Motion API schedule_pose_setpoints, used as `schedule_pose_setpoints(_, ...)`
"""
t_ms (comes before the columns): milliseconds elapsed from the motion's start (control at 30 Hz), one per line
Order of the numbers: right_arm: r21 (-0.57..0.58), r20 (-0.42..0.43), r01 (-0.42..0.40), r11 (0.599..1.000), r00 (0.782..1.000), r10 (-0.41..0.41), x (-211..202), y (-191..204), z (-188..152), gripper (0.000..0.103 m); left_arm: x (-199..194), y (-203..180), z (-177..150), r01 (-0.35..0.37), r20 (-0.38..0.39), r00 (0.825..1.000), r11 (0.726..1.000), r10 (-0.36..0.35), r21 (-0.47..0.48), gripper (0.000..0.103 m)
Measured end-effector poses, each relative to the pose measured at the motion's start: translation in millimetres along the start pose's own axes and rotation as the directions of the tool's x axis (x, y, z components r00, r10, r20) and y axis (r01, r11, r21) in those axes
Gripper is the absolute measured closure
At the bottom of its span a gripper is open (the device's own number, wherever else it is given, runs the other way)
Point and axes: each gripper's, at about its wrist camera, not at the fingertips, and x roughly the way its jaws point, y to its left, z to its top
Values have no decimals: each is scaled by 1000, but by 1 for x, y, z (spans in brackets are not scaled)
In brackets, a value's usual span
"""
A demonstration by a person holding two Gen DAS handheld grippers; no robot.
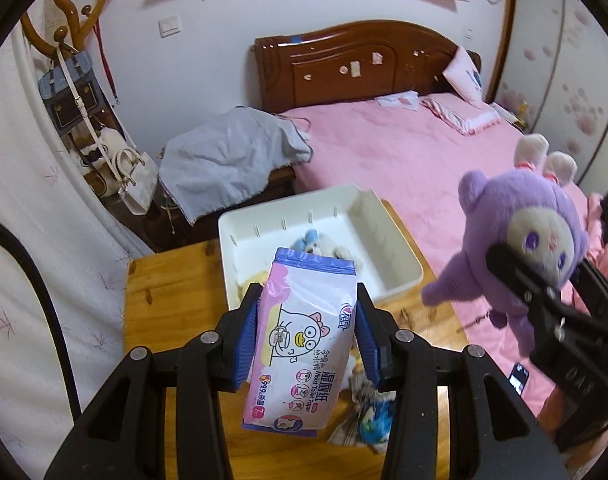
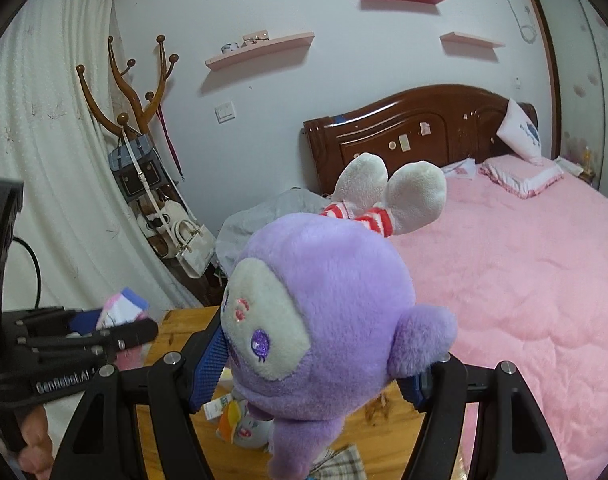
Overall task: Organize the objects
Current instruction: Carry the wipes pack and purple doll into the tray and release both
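Two small plush toys (image 1: 316, 246) lie in white bin (image 1: 388, 248); left jaws clamp wipes pack (image 1: 304, 344), right jaws purple plush (image 2: 316, 320)

Two wrist fisheyes, both looking forward along their fingers across a bedroom toward the same far wall.

The left wrist view sits above the light wooden table (image 1: 171, 280), tilted down past the pink-and-white wet-wipe packet (image 1: 304, 340) close to the lens, toward the white plastic tray (image 1: 388, 240). The right wrist view looks more level, with the purple plush toy with white ears (image 2: 324, 320) filling its near field. Both share the pink quilted bed (image 1: 404, 160) (image 2: 504, 272), dark carved wooden headboard (image 1: 364, 64) (image 2: 416, 128) and branching wooden coat rack (image 1: 71, 12) (image 2: 131, 92); each also catches the other gripper.
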Motion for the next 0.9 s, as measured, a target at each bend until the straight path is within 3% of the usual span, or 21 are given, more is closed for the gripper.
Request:
schedule_pose_setpoints(367, -94, -76, 104, 990, 991, -111, 70, 13, 32, 31, 66, 18, 47, -33, -33, 999, 994, 30, -101, 56)
schedule_pose_setpoints(567, -107, -142, 143, 984, 977, -158, 116, 6, 28, 31, 114, 30, 54, -33, -55, 998, 988, 25, -150, 55)
schedule_pose_setpoints(900, -83, -243, 187, 979, 949, -202, 167, -17, 9, 31, 154, 37, 55, -45, -59, 998, 983, 35, -179, 55)
